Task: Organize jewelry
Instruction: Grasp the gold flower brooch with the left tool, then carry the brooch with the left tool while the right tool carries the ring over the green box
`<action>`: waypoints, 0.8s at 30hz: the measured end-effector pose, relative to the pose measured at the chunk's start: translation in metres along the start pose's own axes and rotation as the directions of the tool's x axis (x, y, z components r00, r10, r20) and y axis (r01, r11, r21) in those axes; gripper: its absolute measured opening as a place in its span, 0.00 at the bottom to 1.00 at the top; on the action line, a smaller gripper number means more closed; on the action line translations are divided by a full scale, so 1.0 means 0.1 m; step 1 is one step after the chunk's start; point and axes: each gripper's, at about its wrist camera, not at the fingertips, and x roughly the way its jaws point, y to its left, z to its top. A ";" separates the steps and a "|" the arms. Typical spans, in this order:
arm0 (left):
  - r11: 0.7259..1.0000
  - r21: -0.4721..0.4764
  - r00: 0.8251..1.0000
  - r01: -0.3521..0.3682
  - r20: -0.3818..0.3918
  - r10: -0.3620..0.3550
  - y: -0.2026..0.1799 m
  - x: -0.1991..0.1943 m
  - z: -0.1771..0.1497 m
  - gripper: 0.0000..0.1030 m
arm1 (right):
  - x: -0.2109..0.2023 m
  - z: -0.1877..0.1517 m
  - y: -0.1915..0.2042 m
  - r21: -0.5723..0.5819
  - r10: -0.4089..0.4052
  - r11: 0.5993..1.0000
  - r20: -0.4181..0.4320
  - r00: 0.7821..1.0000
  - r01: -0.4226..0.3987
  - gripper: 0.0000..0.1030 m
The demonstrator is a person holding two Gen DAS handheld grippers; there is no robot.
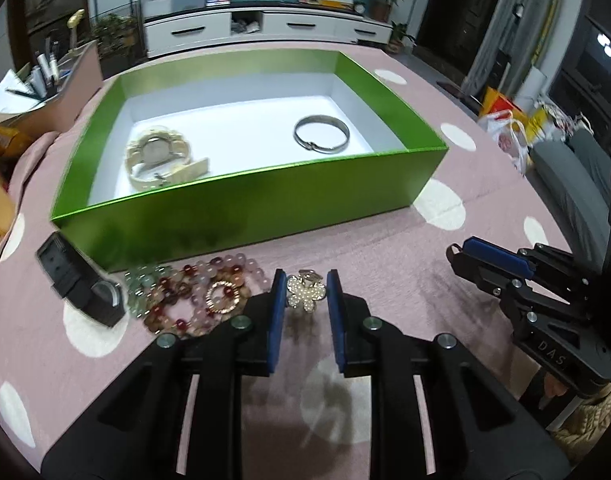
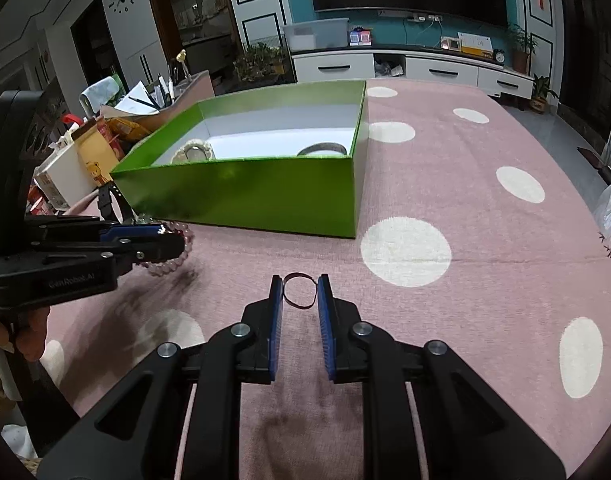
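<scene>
Both grippers are black, with chunky plastic arms that have long slots cut in them. The left gripper [image 1: 303, 292] has two flat blue pads [image 1: 276, 312] on the inner sides of its fingers, and round silver screws [image 1: 241, 323] sit just behind the pads. The right gripper [image 2: 300, 292] looks the same, with blue ridged pads [image 2: 325, 320] and silver screws [image 2: 240, 330]. Seen from the side, the left one has pale letters printed on its black body, too blurry to read fully. The right one's side shows the letters "DAS".
</scene>
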 end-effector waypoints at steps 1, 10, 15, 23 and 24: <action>1.000 -0.006 1.000 -0.006 0.005 0.006 0.01 -0.04 -0.01 0.20 | -0.02 0.00 0.00 -0.001 0.000 1.000 0.005 1.000 0.000 0.16; 0.998 -0.041 0.996 -0.038 0.074 0.041 0.07 -0.40 0.03 0.20 | -0.25 0.08 0.06 -0.011 0.007 1.000 0.065 0.998 -0.006 0.16; 0.998 -0.045 0.992 -0.051 0.113 0.056 0.09 -0.56 0.08 0.20 | -0.36 0.18 0.12 -0.025 0.017 1.000 0.108 0.994 -0.015 0.16; 0.996 -0.048 0.982 -0.074 0.170 0.081 0.10 -0.79 0.21 0.20 | -0.50 0.38 0.24 -0.056 0.044 0.998 0.173 0.984 -0.035 0.17; 0.996 -0.048 0.981 -0.078 0.177 0.086 0.10 -0.81 0.23 0.20 | -0.50 0.41 0.25 -0.058 0.046 0.998 0.179 0.983 -0.036 0.17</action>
